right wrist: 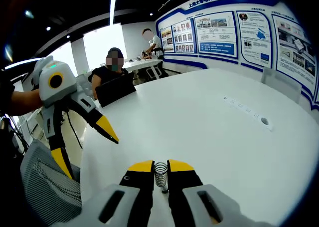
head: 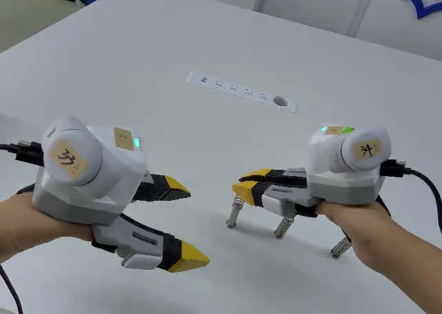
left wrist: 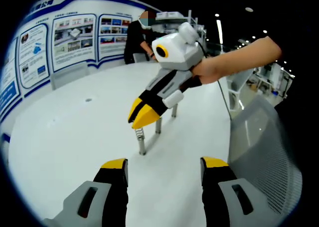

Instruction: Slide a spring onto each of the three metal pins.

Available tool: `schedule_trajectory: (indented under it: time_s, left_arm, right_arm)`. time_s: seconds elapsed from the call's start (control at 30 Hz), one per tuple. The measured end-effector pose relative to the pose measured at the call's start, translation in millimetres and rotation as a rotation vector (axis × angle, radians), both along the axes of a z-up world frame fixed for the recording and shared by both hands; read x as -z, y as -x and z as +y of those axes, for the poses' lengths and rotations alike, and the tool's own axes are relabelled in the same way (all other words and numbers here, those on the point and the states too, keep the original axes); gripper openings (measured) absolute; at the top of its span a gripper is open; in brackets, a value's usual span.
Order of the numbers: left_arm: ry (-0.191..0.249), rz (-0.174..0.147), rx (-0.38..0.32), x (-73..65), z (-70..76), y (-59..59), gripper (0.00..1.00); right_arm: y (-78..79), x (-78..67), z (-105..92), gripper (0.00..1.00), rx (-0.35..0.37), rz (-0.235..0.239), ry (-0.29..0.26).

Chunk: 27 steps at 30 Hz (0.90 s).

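- The right gripper [head: 243,184] has its jaws nearly together, pinching a spring [right wrist: 160,174] between the yellow tips.
- That spring sits on the upper part of the nearest pin [left wrist: 142,147]. The lower part of the pin is bare metal, and it stands upright on the white table [head: 138,65].
- The left gripper [head: 186,224] hovers near that pin with its jaws spread wide and nothing between them.
- A second pin [head: 283,226] and a third pin [head: 338,247] stand in a row beside the first. Each has a coil around it, and their tops are hidden under the right gripper and the hand holding it.
- A socket strip [head: 242,91] is set flush in the table, well apart from the pins.
- A black cable [head: 425,183] trails from the back of the right gripper.
- A mesh chair [left wrist: 264,152] stands at the table edge.
- Posters [right wrist: 227,30] line the wall, and two people [right wrist: 115,67] are at a further table.
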State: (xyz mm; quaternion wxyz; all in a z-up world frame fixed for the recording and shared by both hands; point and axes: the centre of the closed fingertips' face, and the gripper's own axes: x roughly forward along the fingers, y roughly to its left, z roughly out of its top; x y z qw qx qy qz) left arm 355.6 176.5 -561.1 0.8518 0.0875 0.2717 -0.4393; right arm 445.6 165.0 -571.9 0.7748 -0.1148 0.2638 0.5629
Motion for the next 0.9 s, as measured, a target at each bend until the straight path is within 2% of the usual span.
schedule_trajectory:
  time_s: [0.27,0.3,0.4,0.47,0.77,0.9]
  left_arm:
    - [-0.012,0.006,0.002,3.0,3.0,1.5,0.59]
    - [-0.013,0.006,0.002,3.1,3.1,1.5,0.59]
    - [-0.009,0.003,0.002,2.4,2.6,0.5,0.59]
    - [-0.008,0.003,0.001,2.4,2.2,0.0,0.58]
    - [-0.01,0.006,0.004,3.1,2.3,-0.5,0.57]
    - [-0.007,0.009,0.005,3.6,1.5,-0.1,0.57]
  right_arm:
    - [1.8,12.9,4.2,0.1,-0.024,-0.034,0.035]
    - [-0.1,10.2,5.7,0.1,-0.015,-0.039,0.016]
    - [-3.3,9.9,6.7,0.1,0.001,-0.047,0.012]
    - [-3.4,16.1,6.4,0.1,0.001,-0.051,0.039]
    - [-1.9,24.6,3.7,0.11,-0.001,-0.057,0.053]
    - [0.8,33.9,3.1,0.11,-0.021,-0.071,0.089]
